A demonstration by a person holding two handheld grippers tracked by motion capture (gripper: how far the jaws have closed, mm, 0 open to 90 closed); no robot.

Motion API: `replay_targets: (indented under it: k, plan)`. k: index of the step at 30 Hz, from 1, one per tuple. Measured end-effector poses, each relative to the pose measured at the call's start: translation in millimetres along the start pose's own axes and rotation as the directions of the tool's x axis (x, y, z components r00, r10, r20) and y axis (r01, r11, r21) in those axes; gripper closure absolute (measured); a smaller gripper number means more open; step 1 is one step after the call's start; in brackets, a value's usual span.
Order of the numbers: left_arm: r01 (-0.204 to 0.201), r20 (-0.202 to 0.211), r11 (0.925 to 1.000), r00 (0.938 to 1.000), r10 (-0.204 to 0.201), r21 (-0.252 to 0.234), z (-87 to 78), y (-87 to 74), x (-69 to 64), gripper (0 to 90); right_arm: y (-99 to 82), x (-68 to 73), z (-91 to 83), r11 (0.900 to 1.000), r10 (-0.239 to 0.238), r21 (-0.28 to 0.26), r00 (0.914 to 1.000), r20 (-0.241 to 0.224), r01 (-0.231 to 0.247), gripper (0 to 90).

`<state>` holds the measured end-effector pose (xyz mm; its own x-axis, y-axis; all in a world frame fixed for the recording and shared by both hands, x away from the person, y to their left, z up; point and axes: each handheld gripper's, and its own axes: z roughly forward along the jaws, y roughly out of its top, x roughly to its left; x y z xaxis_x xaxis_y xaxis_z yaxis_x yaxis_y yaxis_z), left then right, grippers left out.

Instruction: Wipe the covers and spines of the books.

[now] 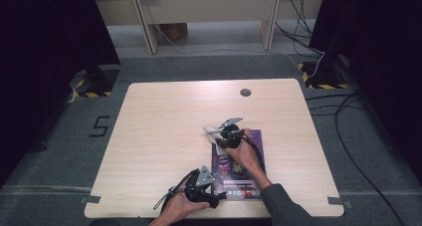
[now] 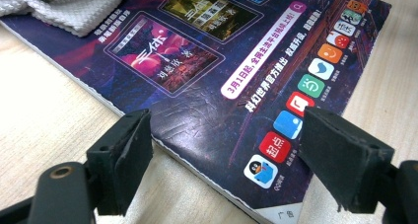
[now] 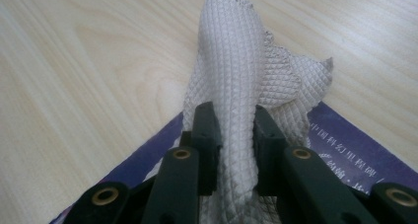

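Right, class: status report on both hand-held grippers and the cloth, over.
Right hand-held gripper shut on white cloth. Left hand-held gripper open over magazine corner. Nothing in the way.

The white cloth (image 3: 246, 86) hides the magazine's (image 3: 355, 155) far corner; in the left gripper view, the cloth's top runs past the frame edge.

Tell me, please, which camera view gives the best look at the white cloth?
The right gripper view: the white cloth fills the centre, its waffle weave clear, pinched between the right gripper jaws. The high view shows only a small pale patch at the magazine far end; the left gripper view catches one corner.
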<state>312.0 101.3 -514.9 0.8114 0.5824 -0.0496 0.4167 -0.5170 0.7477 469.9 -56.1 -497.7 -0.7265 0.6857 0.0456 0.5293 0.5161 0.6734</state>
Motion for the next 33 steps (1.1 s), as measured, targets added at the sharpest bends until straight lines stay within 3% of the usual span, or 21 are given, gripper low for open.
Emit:
replay_targets:
  k: [7, 11, 20, 27, 33]
  plan:
    - [0.003, -0.002, 1.0, 1.0, -0.003, -0.005, -0.2, -0.9, -0.3, 19.7, -7.6, 6.5, -5.9, 0.9995, -0.032, -0.002, 0.9992, -0.024, 0.032, 76.1]
    - [0.007, -0.002, 0.9999, 1.0, -0.007, -0.008, -0.2, -1.2, -0.3, 19.7, -11.1, -0.3, -10.0, 0.9999, -0.01, 0.005, 0.9998, -0.015, 0.01, 75.9]
    - [0.004, -0.006, 0.9999, 1.0, -0.004, -0.01, -0.5, -1.5, -0.8, 19.9, -35.7, -36.9, -37.0, 0.9972, 0.073, 0.009, 0.9956, 0.059, -0.074, 75.8]
    - [0.009, -0.004, 0.9999, 1.0, -0.009, -0.009, -0.4, -1.5, -0.6, 20.0, -60.4, -71.6, -62.5, 0.9875, 0.158, -0.013, 0.9793, 0.127, -0.157, 75.9]
    - [0.011, -0.002, 0.9999, 0.9999, -0.011, -0.012, -0.3, -1.9, -0.3, 20.0, -67.9, -85.1, -71.3, 0.982, 0.188, -0.022, 0.9679, 0.166, -0.188, 76.1]
